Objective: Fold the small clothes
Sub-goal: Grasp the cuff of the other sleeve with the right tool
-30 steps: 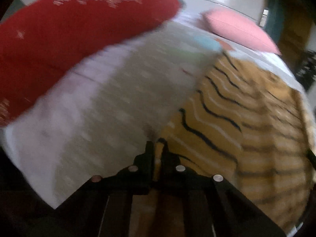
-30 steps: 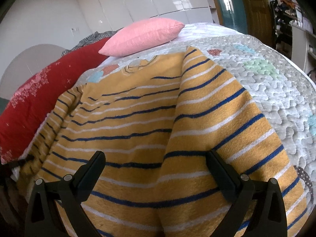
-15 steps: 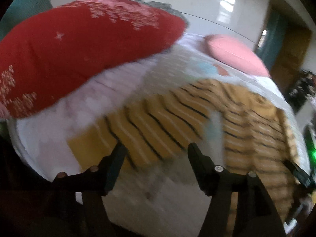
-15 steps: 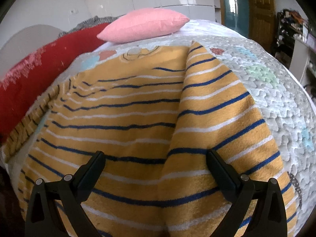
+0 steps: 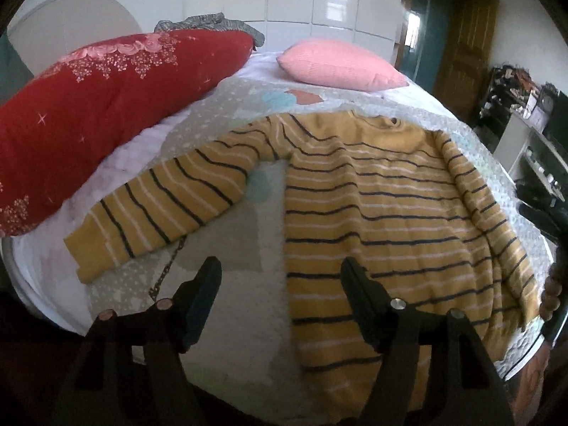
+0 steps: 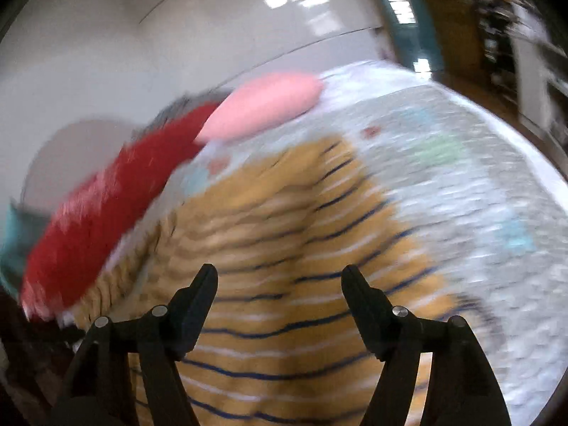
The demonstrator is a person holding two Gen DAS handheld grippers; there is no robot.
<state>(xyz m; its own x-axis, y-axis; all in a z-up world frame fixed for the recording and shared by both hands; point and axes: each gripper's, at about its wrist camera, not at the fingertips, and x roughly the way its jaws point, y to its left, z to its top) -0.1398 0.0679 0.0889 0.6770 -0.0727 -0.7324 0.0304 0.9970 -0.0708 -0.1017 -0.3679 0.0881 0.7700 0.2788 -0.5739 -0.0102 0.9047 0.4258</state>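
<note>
A yellow sweater (image 5: 372, 206) with dark and white stripes lies flat on the quilted bed cover (image 5: 230, 248). Its left sleeve (image 5: 159, 213) stretches out to the left. The right sleeve (image 5: 486, 206) is folded in over the body. My left gripper (image 5: 280, 269) hovers above the cover between sleeve and body, jaws opening, nothing between them. In the blurred right wrist view my right gripper (image 6: 280, 277) hangs above the sweater (image 6: 284, 248), jaws closing with nothing between them. A hand (image 5: 552, 294) shows at the left wrist view's right edge.
A big red cushion (image 5: 106, 106) lies along the bed's left side, with a grey cloth (image 5: 209, 23) behind it. A pink pillow (image 5: 340, 65) sits at the head. A thin chain (image 5: 167, 269) lies by the sleeve cuff. Shelves (image 5: 525, 106) and a wooden door (image 5: 461, 53) stand right.
My left gripper was shut on the sleeve, then opened, let it go and drew back; the sleeve now lies spread to the left. My right gripper rose and its jaws narrowed.
</note>
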